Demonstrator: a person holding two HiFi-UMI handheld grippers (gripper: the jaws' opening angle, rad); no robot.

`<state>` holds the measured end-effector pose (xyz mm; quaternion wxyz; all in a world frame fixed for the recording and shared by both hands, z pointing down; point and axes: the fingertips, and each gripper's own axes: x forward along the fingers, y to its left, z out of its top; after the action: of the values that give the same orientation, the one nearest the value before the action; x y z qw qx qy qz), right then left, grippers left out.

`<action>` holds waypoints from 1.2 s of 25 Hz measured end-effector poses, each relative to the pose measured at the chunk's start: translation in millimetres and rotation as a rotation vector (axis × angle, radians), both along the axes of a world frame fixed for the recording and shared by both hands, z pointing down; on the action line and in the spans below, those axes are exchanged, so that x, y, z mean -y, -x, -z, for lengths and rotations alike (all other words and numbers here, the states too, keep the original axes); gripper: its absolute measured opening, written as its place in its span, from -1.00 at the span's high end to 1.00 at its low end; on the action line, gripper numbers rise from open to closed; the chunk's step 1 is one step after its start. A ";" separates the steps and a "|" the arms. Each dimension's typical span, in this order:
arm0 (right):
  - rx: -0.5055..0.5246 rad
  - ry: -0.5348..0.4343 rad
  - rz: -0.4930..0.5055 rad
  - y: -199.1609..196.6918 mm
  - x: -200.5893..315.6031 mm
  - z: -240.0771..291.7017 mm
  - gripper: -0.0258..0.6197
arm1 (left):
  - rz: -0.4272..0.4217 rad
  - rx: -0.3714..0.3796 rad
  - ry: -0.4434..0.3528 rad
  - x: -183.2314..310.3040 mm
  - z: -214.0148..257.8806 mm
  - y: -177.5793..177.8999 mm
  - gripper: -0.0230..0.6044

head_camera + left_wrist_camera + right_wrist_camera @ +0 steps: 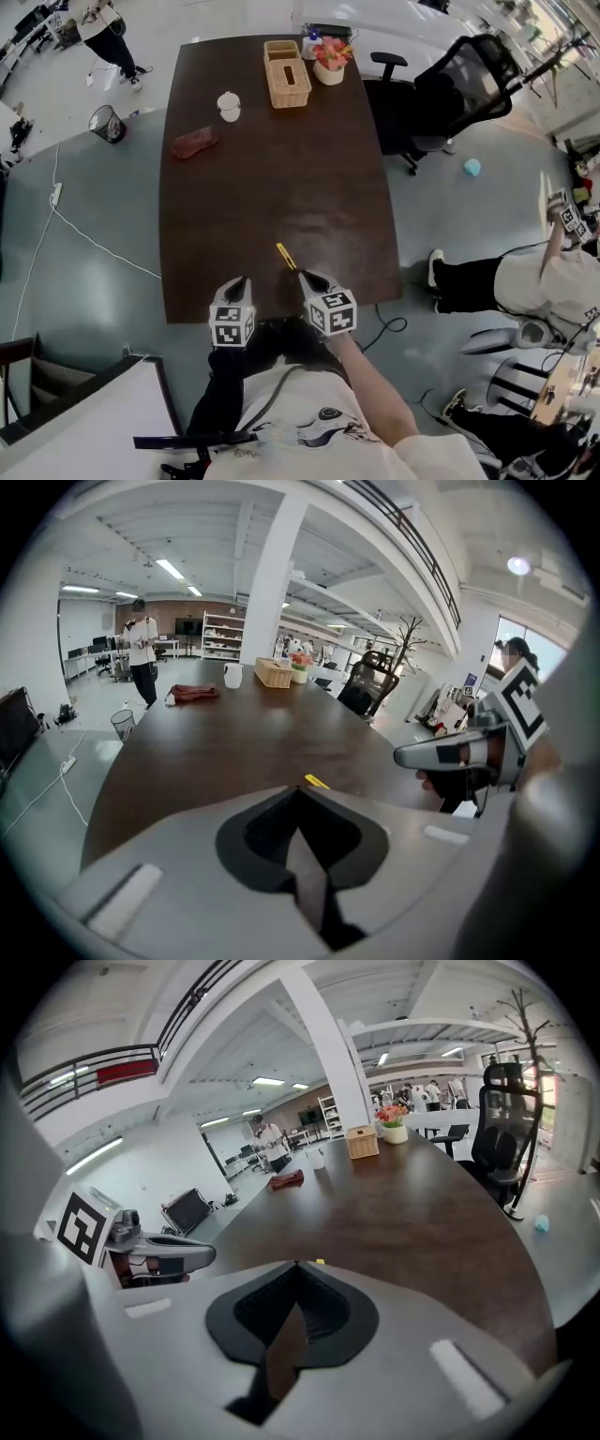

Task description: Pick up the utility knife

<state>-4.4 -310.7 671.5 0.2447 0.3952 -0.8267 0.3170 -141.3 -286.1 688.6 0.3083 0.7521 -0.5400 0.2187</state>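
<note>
The utility knife point(286, 255) is a slim yellow and black tool that lies on the dark brown table point(272, 178) near its front edge. My right gripper point(306, 275) is shut and empty just behind the knife's near end. My left gripper point(238, 281) hovers shut over the table's front edge, to the knife's left. In the left gripper view a yellow tip of the knife point(317, 781) peeks past the closed left gripper point(298, 788). In the right gripper view only a speck of the knife point(321, 1262) shows beyond the closed right gripper point(295, 1264).
At the table's far end stand a wicker basket point(288, 82), a flower pot point(329, 58), a white cup point(229, 105) and a reddish cloth point(194, 142). A black office chair point(450, 84) stands at the right. A person point(525, 281) sits to the right of the table's near corner.
</note>
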 end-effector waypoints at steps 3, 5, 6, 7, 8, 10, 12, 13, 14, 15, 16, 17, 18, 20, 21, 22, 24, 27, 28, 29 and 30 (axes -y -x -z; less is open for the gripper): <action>-0.012 0.037 0.009 -2.2 1.4 -13.5 0.92 | 0.000 0.001 0.036 -0.1 -10.2 -1.2 0.94; -0.025 0.063 0.016 -2.5 2.4 -24.7 0.92 | 0.000 -0.001 0.056 0.7 -16.7 -0.4 0.94; -0.033 0.075 0.023 -1.9 2.6 -30.6 0.92 | 0.001 -0.001 0.067 0.3 -20.1 0.4 0.94; -0.041 0.087 0.031 -1.1 2.7 -35.9 0.92 | 0.002 0.000 0.078 -0.6 -23.6 1.0 0.94; -0.046 0.097 0.038 -0.1 3.0 -40.5 0.92 | 0.003 0.000 0.089 -1.9 -27.1 1.4 0.94; -0.052 0.112 0.047 2.1 5.2 -47.9 0.92 | 0.007 -0.008 0.111 -4.6 -34.2 2.0 0.94; -0.059 0.129 0.048 3.4 8.9 -55.1 0.92 | 0.010 -0.017 0.138 -8.2 -40.7 2.8 0.94; -0.065 0.137 0.047 3.4 10.3 -59.3 0.92 | 0.010 -0.018 0.151 -10.9 -43.6 3.1 0.94; -0.073 0.145 0.045 2.9 11.7 -63.7 0.92 | 0.008 -0.019 0.162 -13.5 -45.9 3.4 0.94; -0.082 0.151 0.043 2.3 13.6 -67.9 0.92 | 0.007 -0.019 0.170 -15.3 -47.5 3.8 0.94; -0.089 0.157 0.043 1.7 16.1 -71.6 0.92 | 0.008 -0.019 0.175 -16.2 -48.6 4.3 0.94; -0.092 0.162 0.042 1.3 18.6 -74.6 0.91 | 0.010 -0.019 0.179 -16.8 -49.2 5.0 0.94; -0.094 0.168 0.043 1.1 20.7 -77.1 0.91 | 0.013 -0.019 0.184 -17.4 -49.5 5.7 0.94; -0.098 0.180 0.049 1.2 23.3 -81.6 0.91 | 0.019 -0.019 0.192 -18.7 -49.1 6.5 0.94; -0.103 0.186 0.053 1.6 24.3 -84.1 0.88 | 0.021 -0.020 0.193 -18.9 -48.5 6.4 0.94; -0.110 0.190 0.059 2.1 25.3 -86.6 0.84 | 0.022 -0.021 0.193 -18.6 -47.8 6.1 0.94; -0.129 0.197 0.073 3.1 26.6 -91.8 0.83 | 0.022 -0.024 0.193 -18.3 -46.6 5.3 0.94; -0.152 0.204 0.092 5.4 26.1 -98.9 0.81 | 0.020 -0.028 0.197 -20.1 -46.4 5.1 0.94; -0.157 0.207 0.098 6.2 25.3 -101.2 0.81 | 0.021 -0.029 0.199 -21.2 -46.5 5.1 0.94; -0.162 0.210 0.104 7.0 24.1 -103.5 0.81 | 0.022 -0.031 0.199 -22.2 -46.3 5.1 0.94; -0.167 0.211 0.110 7.7 22.9 -105.5 0.79 | 0.022 -0.033 0.198 -22.9 -45.6 5.2 0.94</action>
<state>-12.1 -333.5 777.0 0.3700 0.3465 -0.7859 0.3542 -146.5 -263.2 734.2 0.3924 0.7152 -0.5189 0.2553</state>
